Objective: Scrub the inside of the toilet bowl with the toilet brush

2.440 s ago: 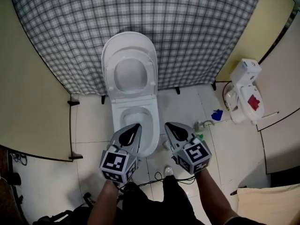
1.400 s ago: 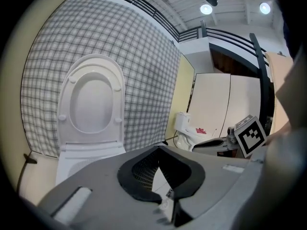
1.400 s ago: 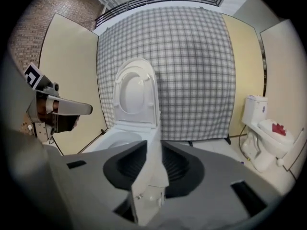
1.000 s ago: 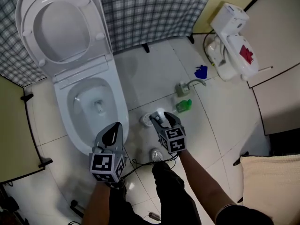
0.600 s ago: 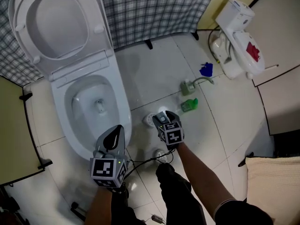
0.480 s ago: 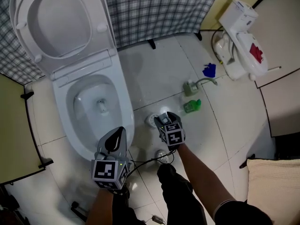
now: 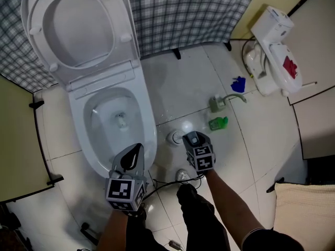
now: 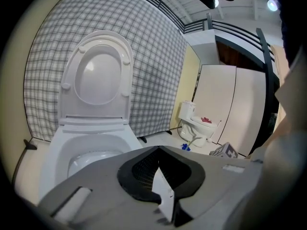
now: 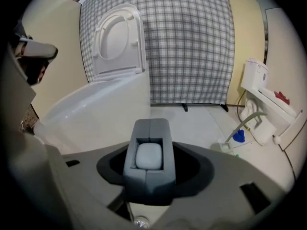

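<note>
Two toilets (image 7: pixel 149 122) (image 7: pixel 275 61), two grippers (image 7: pixel 137 149) (image 7: pixel 192 137), one brush (image 9: pixel 148 156).

Bowl (image 7: pixel 102 140) mouth open from above; lid (image 7: pixel 78 30) stands upright behind it, upper left. Clear strip of floor (image 7: pixel 178 88) runs through the centre, between the bowl and the clutter. Right of centre: white holder (image 7: pixel 175 137) just beside the bowl, green bottle (image 7: pixel 217 123), grey bottle (image 7: pixel 215 103), blue thing (image 7: pixel 238 83). Second toilet (image 7: pixel 275 51) blocks the upper right. Curtain (image 7: pixel 193 14) closes the top. Panel (image 7: pixel 18 156) walls the left edge. Cable (image 7: pixel 162 183) loops at bottom centre.
</note>
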